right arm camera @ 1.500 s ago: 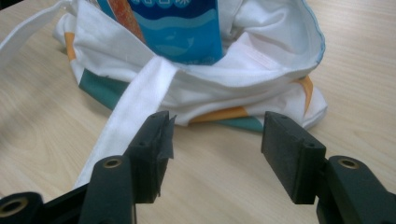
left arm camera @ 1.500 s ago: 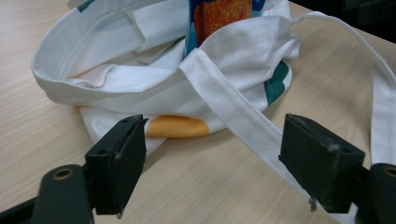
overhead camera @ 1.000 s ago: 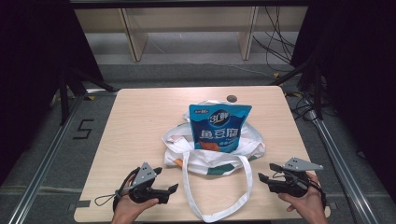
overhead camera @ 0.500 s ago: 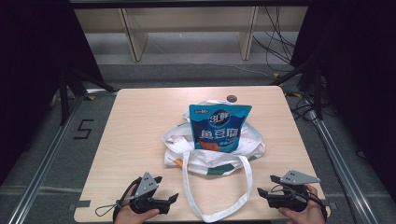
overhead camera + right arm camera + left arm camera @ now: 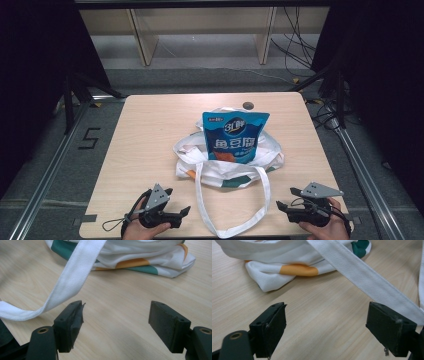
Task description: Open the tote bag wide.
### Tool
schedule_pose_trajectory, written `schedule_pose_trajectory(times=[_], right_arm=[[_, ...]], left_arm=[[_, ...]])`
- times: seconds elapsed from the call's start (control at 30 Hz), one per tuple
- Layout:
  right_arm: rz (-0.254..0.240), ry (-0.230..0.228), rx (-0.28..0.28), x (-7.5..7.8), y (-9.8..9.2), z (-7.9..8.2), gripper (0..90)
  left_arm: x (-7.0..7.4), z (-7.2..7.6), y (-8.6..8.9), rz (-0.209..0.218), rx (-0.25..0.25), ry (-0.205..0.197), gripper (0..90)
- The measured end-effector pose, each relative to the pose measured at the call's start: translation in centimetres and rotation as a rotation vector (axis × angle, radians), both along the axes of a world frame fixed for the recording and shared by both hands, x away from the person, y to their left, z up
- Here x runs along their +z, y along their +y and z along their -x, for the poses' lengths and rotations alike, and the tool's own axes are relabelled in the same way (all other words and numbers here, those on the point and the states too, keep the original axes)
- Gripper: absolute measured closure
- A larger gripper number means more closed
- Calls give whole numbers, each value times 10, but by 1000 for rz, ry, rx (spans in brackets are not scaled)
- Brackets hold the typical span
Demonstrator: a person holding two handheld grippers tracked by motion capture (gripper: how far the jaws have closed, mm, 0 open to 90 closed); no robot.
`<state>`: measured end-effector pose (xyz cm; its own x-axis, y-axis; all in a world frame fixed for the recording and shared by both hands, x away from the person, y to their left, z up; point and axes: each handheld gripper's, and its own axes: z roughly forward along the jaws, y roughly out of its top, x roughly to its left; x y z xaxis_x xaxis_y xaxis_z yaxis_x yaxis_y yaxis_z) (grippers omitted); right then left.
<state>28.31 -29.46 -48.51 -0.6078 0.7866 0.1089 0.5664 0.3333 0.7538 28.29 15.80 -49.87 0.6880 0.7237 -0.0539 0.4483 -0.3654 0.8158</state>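
A white cloth tote bag [image 5: 227, 167] with orange and green patches lies crumpled mid-table, and a blue snack pouch [image 5: 235, 137] stands upright in it. The bag's long strap [image 5: 235, 227] loops toward the near edge. My left gripper [image 5: 182, 212] rests near the front left, open, with bare wood between its jaws; the strap [image 5: 362, 277] runs just beyond its right jaw. My right gripper [image 5: 280, 206] sits at the front right. Its jaws have just been opening and stand wide apart with nothing between them, the strap [image 5: 75, 277] lying off its left jaw.
The wooden table [image 5: 150, 130] has a small round cable hole [image 5: 248, 105] behind the pouch. Pale shelving [image 5: 200, 30] stands on the floor beyond the far edge. Metal rails [image 5: 45, 170] run along both sides of the table.
Both hands have drawn back a little toward the near edge of the table. The bag and pouch have not moved.
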Motion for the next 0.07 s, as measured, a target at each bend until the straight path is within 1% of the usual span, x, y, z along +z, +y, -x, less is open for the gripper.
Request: schedule_pose_trajectory(times=[0.03,0.07], right_arm=[[7,-28,23,-1,-2,-3,287],[6,-23,6,-1,-2,-2,287]], left_arm=[[0,0,0,7,9,2,154],[0,0,0,7,9,2,154]])
